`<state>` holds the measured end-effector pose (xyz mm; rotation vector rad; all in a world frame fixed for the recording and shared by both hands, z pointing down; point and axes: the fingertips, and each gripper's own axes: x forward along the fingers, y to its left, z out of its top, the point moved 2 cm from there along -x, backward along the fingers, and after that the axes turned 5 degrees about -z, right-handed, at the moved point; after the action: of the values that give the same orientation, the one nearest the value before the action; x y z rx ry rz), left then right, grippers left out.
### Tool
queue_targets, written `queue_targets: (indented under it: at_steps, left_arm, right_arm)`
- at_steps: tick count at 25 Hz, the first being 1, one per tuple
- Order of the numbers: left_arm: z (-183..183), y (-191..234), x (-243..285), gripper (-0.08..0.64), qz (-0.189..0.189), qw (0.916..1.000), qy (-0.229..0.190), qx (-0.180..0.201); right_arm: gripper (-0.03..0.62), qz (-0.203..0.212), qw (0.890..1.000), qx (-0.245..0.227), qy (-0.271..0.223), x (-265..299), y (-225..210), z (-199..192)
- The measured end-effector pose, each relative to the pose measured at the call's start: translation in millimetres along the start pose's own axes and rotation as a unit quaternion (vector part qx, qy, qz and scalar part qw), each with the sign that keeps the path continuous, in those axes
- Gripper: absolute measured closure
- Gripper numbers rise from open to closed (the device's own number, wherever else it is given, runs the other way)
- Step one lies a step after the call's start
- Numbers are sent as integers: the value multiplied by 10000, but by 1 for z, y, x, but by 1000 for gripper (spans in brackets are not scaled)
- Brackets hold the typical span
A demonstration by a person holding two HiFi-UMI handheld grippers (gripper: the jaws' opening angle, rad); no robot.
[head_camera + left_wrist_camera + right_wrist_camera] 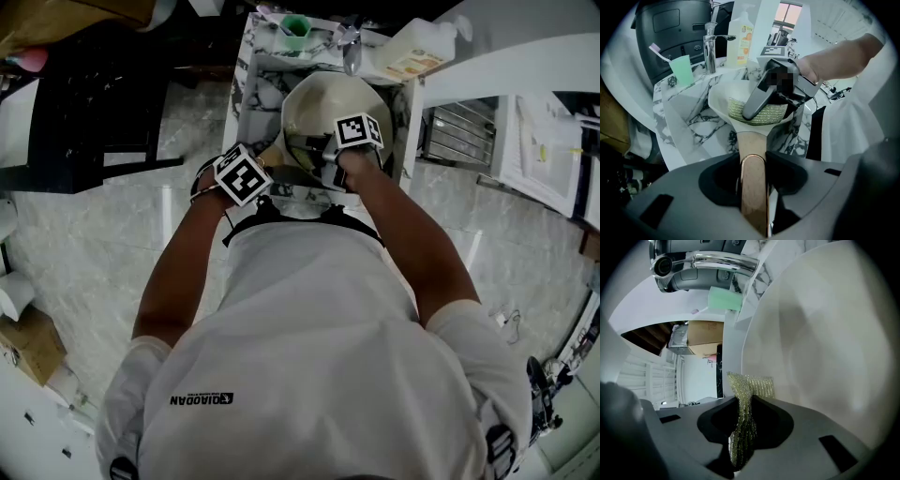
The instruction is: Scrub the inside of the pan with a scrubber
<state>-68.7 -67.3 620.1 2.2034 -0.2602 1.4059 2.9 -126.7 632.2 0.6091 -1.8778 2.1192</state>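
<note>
The pan (323, 105) is cream-coloured inside and out, round and fairly deep, with a smooth, pale inner surface. It is held up over the marble counter (689, 119), just near of the chrome faucet (710, 44). Its handle (753, 187) is light tan like wood, with a coppery band round the end, and it widens where it meets the pan's wall. The left tongs (753, 169) are closed tight on this handle from both sides, so that the pan's open side tilts toward the right. The right tongs (741, 439) pinch the scrubber (757, 386), a flat, yellow-green pad of glittery mesh whose free end stands out past the tips. That end is pressed against the pan's inner wall, low down on the side nearest the handle. In the left gripper view the pad lies flat inside the pan under the right tongs. Far on the counter stand a green cup (682, 69) holding a toothbrush (660, 51), left of the faucet, and a pale bottle (740, 40) with an orange label, to its right.
</note>
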Motion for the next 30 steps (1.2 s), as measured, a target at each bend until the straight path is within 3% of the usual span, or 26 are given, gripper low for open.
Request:
queue_targets:
  at_steps: [7,14,18,22,26,30]
  left_arm:
    - [1,0,0,387,-9,10000,-16,-4]
    - [1,-1,0,387,-23,10000,-32,-13]
    - [6,4,-9,387,189,9998,-28,96]
    - [1,-1,0,387,-28,10000,-9,-15]
    - [2,-1,0,387,13,10000,-30,23]
    - [2,0,0,387,64,10000,-32,68]
  right_arm:
    - [500,-174,9961,-366,781,-11,-9,-22]
    - [502,-577,9813,-823,1643,-21,-22,-39]
    - [502,-872,9666,-1039,2174,-30,-33,-49]
    - [502,-1216,9473,-1327,2652,-38,-44,-56]
    - [502,-1457,9367,-1276,2918,-45,-54,-57]
    - [502,-1860,9169,-1456,3218,-55,-67,-58]
